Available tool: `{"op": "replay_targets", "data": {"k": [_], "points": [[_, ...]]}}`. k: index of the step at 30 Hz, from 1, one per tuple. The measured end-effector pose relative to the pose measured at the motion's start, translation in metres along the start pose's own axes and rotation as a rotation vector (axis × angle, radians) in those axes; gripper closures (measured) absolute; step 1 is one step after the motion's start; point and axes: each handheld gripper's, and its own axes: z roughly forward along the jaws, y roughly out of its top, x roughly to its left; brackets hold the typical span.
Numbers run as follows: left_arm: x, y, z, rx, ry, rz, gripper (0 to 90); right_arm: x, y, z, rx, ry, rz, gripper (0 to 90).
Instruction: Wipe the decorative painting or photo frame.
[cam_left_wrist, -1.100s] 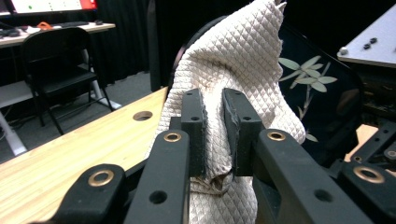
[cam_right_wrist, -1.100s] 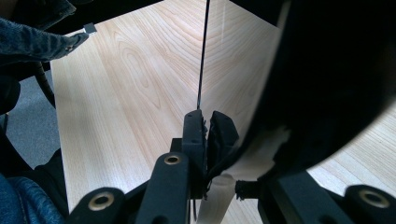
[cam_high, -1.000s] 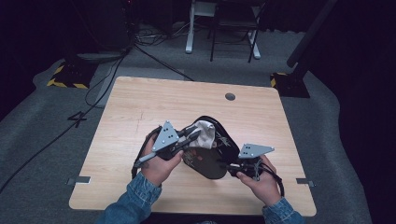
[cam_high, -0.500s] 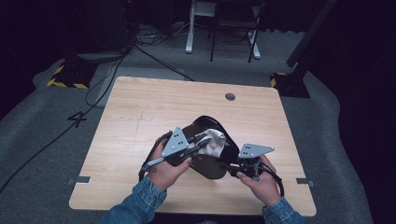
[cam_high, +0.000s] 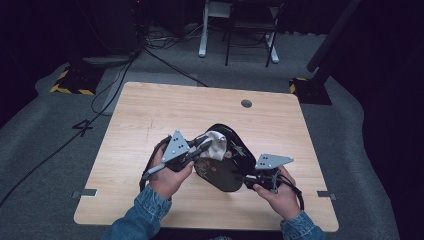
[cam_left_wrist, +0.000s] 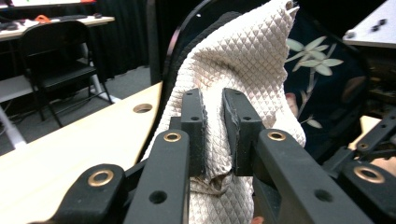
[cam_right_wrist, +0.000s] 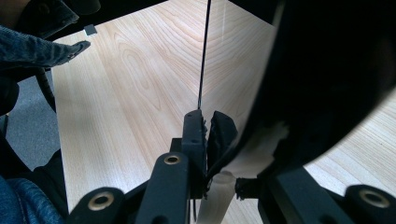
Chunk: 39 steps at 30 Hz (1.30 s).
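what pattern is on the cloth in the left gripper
Cream cloth with a small quilted diamond pattern, clearest in the left gripper view.

Recording studio, black curtains (cam_high: 60, 30), floor cables (cam_high: 165, 55), hazard-taped stands (cam_high: 72, 82)

A quilted, matt cream cloth (cam_left_wrist: 243, 79) lies against a glossy black plate (cam_high: 231, 165) with a painted leaf pattern, over a smooth pale wood-grain table (cam_high: 165, 112), between matt black plastic jaws.

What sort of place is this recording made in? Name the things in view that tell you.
Probably a lab or studio set up for recording: a lone wooden table on grey carpet, black curtains around it, cables trailing across the floor, and hazard-striped stand bases.
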Motion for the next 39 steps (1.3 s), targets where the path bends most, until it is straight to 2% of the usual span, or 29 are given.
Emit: {"op": "replay_targets", "data": {"k": [4,10,14,29,35,39], "points": [[0.006,-0.003,-0.003,0.008,0.023,-0.01,79.3,0.0,0.0,0.0,-0.001,0.001,0.001,78.7],[0.007,-0.005,-0.003,0.015,0.023,-0.019,79.2,0.0,0.0,0.0,-0.001,0.001,0.002,78.7],[0.003,-0.006,0.0,0.017,-0.007,-0.033,79.2,0.0,0.0,0.0,0.003,-0.001,0.002,78.7],[-0.024,-0.007,0.016,0.05,-0.095,0.007,79.2,0.0,0.0,0.001,0.006,-0.008,0.005,78.6],[-0.022,-0.008,0.015,0.046,-0.091,0.006,79.2,0.0,0.0,0.001,0.002,-0.009,0.004,78.6],[-0.016,-0.008,0.012,0.049,-0.06,0.009,79.2,0.0,0.0,0.001,-0.001,-0.009,0.005,78.6]]}}
